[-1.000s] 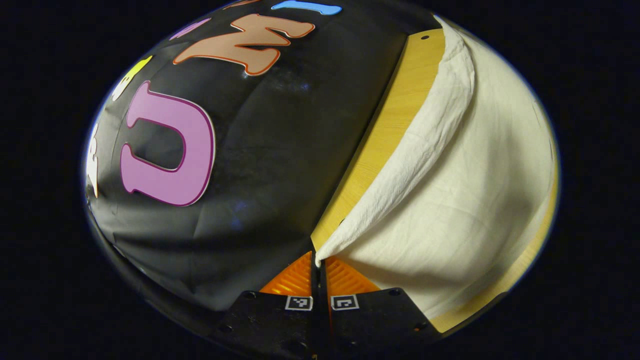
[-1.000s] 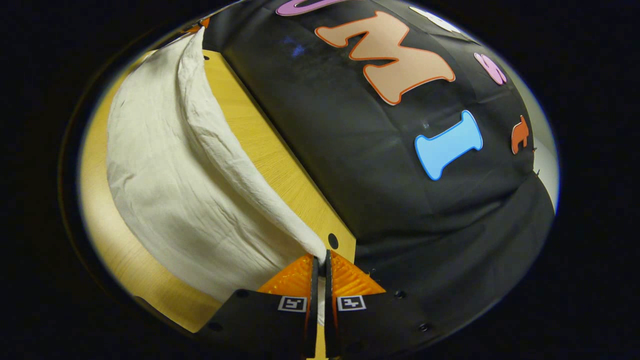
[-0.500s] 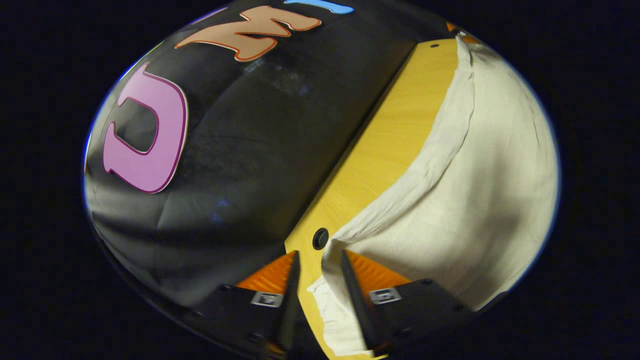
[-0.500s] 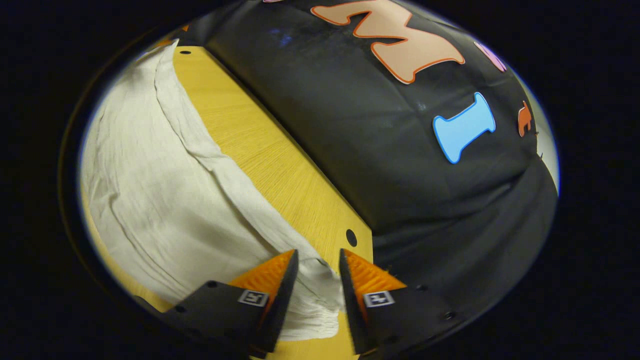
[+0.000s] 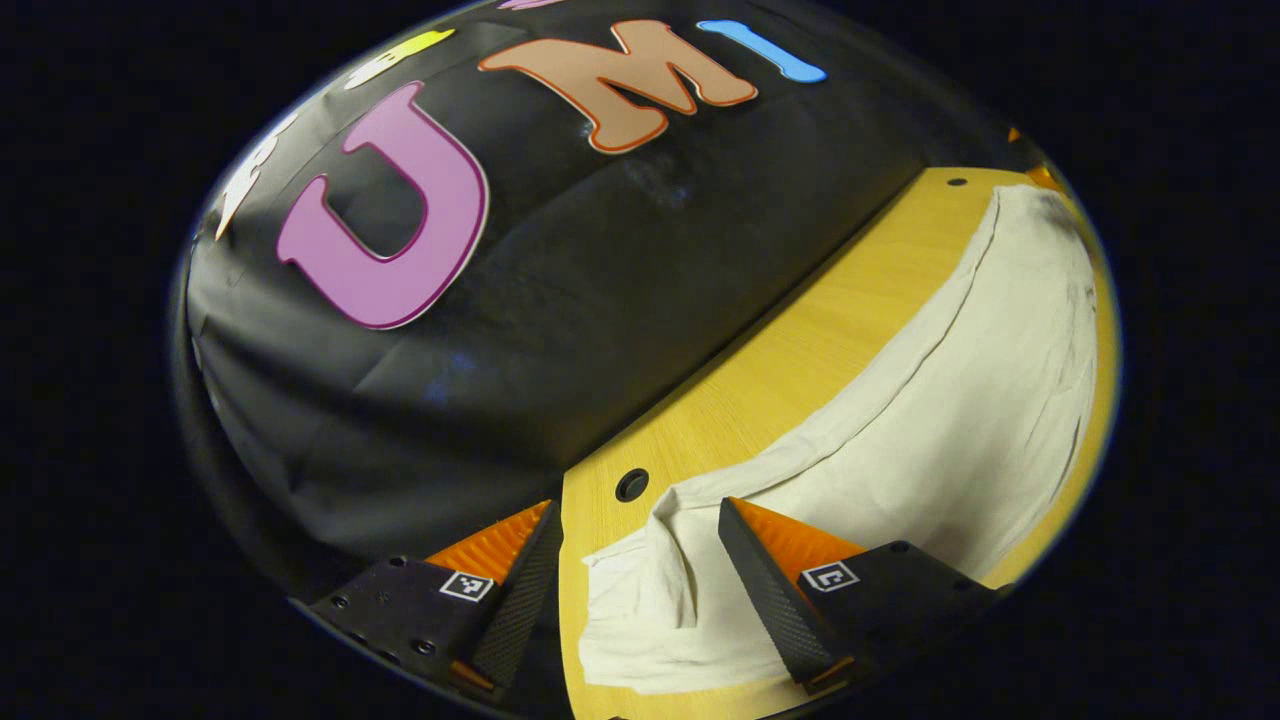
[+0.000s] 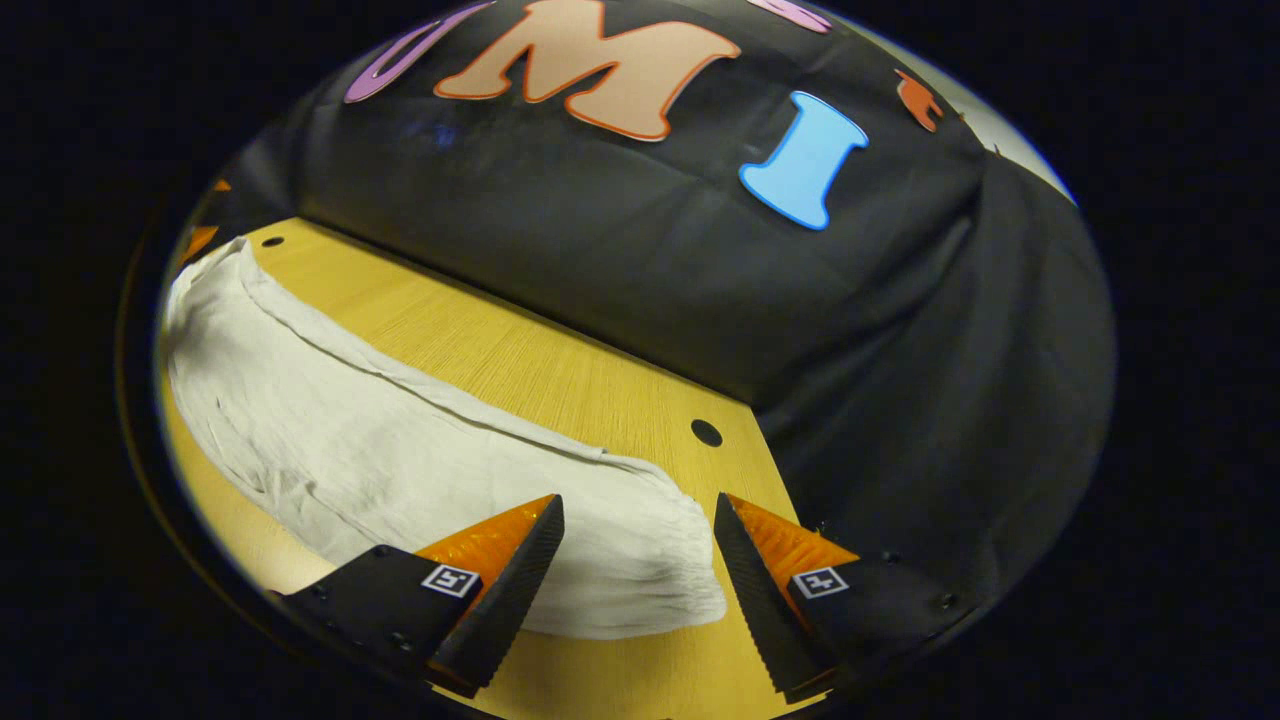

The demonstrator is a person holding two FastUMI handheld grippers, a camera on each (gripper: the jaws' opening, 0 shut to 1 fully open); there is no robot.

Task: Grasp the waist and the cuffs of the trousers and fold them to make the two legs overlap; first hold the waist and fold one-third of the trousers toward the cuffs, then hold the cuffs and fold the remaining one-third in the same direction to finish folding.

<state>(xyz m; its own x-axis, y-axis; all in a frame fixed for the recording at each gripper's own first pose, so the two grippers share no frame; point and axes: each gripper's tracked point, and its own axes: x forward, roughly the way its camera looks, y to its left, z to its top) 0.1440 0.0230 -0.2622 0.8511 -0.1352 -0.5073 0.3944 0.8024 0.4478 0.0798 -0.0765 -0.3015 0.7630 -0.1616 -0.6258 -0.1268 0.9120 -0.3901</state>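
The cream trousers (image 5: 930, 420) lie flat on the wooden table (image 5: 760, 380), folded lengthwise into one long strip. In the left gripper view, one end of the strip rests between and below the fingers of my left gripper (image 5: 640, 570), which is open and holds nothing. In the right gripper view, the trousers (image 6: 350, 440) stretch away to the far left, and their gathered end lies between the fingers of my right gripper (image 6: 640, 560), also open and apart from the cloth. At the far end of the strip, a bit of the other gripper (image 6: 200, 235) shows.
The table's back edge runs along the black booth wall (image 6: 650, 260). Small round holes (image 5: 632, 485) (image 6: 706, 432) sit in the tabletop near each end of the trousers. Bare wood lies between the trousers and the wall.
Both grippers held the trousers' edge a second ago, then opened and let it go. The cloth has dropped flat on the table, and both grippers have drawn back and widened.
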